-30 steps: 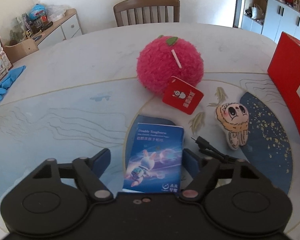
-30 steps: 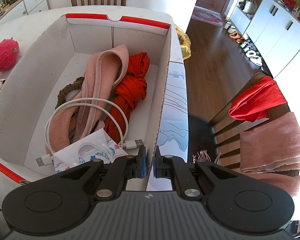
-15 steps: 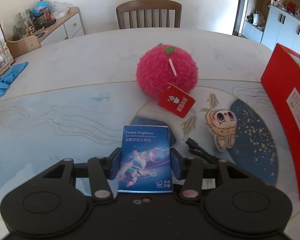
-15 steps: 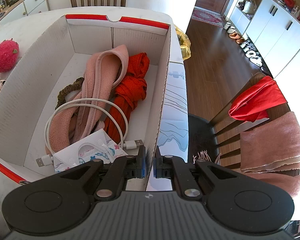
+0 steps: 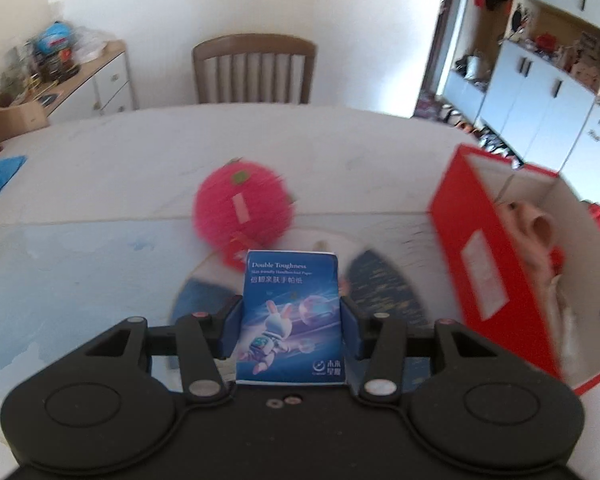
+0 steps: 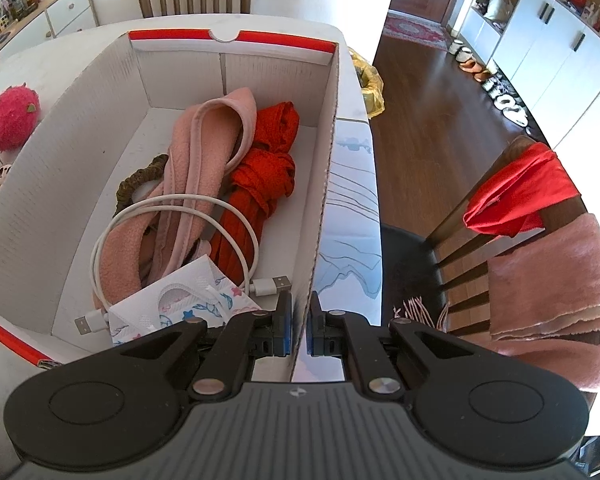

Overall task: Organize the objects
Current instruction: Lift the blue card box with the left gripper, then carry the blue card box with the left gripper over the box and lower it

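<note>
The left gripper (image 5: 292,322) has its fingers clamped on the two side edges of the blue tissue pack (image 5: 293,312), which is held clear of the worktop (image 5: 100,184) with the red box (image 5: 488,280) off to its right, while the right gripper (image 6: 299,322) has its fingers pinched on the near wall of that box (image 6: 320,184). The pack is soft and gripped only at its edges, so it could buckle or slide out on the way over. A low carry could also catch the box's red side wall, and the white cable (image 6: 172,204) and pink cloth (image 6: 204,148) already inside leave little flat room, so the pack may land tilted.
</note>
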Action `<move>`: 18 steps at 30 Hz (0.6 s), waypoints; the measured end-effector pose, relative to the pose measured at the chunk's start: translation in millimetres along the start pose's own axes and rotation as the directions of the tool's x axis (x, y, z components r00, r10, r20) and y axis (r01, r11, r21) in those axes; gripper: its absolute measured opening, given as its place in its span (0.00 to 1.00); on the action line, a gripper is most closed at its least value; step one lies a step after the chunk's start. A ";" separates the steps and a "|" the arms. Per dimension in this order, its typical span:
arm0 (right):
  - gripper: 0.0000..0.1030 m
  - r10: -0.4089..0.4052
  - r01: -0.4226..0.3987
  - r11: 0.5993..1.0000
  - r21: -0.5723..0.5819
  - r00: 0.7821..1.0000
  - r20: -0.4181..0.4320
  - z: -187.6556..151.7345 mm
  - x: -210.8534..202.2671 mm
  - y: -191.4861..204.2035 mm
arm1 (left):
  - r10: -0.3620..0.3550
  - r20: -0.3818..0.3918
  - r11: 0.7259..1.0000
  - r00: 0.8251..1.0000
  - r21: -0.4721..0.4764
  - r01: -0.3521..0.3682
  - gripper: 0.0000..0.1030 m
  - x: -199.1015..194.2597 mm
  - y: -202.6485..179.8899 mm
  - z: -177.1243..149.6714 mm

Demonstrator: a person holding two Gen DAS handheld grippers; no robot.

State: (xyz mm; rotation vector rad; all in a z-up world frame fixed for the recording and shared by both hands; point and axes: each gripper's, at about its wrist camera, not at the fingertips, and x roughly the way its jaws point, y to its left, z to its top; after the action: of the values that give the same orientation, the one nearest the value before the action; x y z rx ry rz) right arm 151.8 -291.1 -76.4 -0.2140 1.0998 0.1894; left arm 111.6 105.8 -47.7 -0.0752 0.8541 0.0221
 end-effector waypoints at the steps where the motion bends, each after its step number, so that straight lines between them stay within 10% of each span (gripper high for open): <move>1: 0.06 0.003 -0.003 1.000 0.002 1.000 0.002 -0.3 -0.6 -0.2 | -0.012 0.008 1.000 1.000 0.002 0.012 0.47 -3.3 -5.7 1.6; 18: 0.06 0.046 -0.047 0.998 0.030 0.998 0.036 -1.5 -5.9 -7.4 | -0.213 0.022 0.963 0.977 0.173 0.206 0.47 -14.9 -130.8 41.0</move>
State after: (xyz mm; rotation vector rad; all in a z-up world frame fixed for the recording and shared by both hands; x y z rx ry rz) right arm 149.8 -298.9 -71.2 -0.1570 1.0725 0.2169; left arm 139.2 -21.4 -2.1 -0.0040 0.8008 -0.2472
